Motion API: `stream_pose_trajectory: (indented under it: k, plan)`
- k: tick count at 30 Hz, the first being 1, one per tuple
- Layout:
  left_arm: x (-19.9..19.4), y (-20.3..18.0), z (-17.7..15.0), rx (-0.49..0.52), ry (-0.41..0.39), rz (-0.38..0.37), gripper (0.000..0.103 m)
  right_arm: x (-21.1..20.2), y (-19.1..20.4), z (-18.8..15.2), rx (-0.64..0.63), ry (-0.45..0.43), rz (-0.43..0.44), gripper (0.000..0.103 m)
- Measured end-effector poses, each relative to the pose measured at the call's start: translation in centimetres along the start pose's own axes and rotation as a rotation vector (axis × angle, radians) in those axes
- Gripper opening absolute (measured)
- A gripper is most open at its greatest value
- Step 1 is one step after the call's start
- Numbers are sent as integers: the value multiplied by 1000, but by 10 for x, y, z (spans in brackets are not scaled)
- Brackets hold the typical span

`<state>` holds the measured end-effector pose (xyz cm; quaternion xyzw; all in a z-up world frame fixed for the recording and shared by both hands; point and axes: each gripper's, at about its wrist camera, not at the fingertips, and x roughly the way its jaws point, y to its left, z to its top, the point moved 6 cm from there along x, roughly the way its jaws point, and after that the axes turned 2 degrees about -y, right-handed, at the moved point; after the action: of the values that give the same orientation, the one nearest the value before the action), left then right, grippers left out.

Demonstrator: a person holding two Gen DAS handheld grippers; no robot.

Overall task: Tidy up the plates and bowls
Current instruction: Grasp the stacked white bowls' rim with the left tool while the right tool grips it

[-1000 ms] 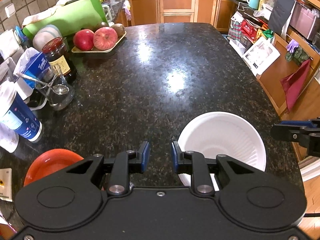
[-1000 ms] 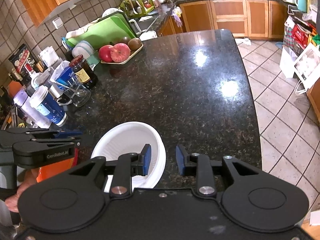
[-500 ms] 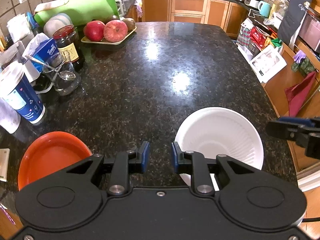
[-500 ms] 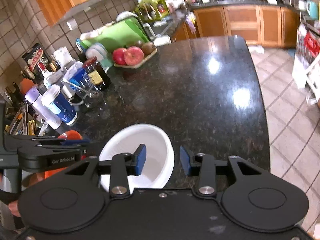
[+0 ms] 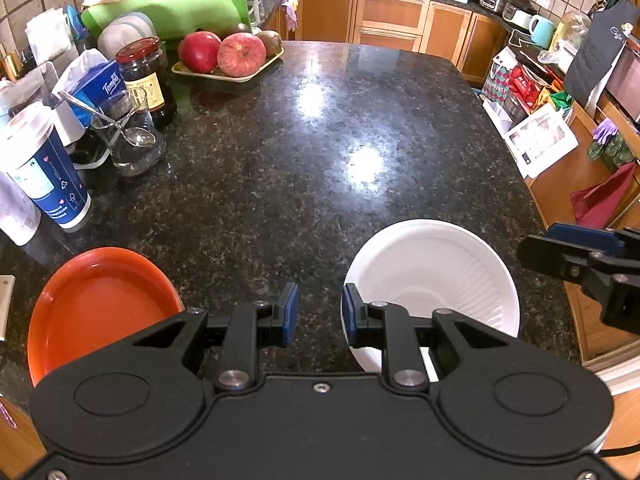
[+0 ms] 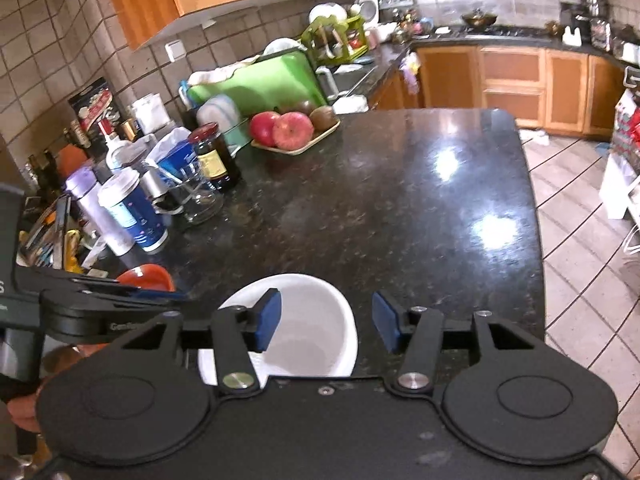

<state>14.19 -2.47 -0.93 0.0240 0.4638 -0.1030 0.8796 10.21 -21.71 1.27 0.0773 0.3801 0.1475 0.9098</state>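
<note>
A round white ribbed bowl [image 5: 432,276] sat near the counter's [image 5: 320,160] front edge, right of a smooth orange plate [image 5: 96,304]. The speckled black stone shone. The left gripper [image 5: 318,314] stood slightly parted and empty, as before. The right gripper [image 6: 326,322] was opening over the bowl's rim, wider than 1 second earlier, holding nothing.

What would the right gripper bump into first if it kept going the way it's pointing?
Probably the white bowl. The right gripper, jaws opening and empty, points down at the bowl's right rim, though depth is hard to judge; it might just reach the dark countertop beside it.
</note>
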Motion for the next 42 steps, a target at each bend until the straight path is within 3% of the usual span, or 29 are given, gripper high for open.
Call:
stream_pose_trajectory:
  k: [19, 27, 37, 42]
  plan:
    - [15, -7, -6, -53, 76, -43, 31, 43, -14, -26, 45, 252, 43, 51]
    - [27, -13, -8, -66, 107, -57, 31, 53, -12, -32, 36, 293, 60, 45]
    - [43, -17, -10, -82, 142, -37, 31, 61, -14, -32, 28, 312, 51, 25]
    - [42, -18, -9, -88, 148, -38, 31, 62, -16, -31, 31, 319, 49, 23]
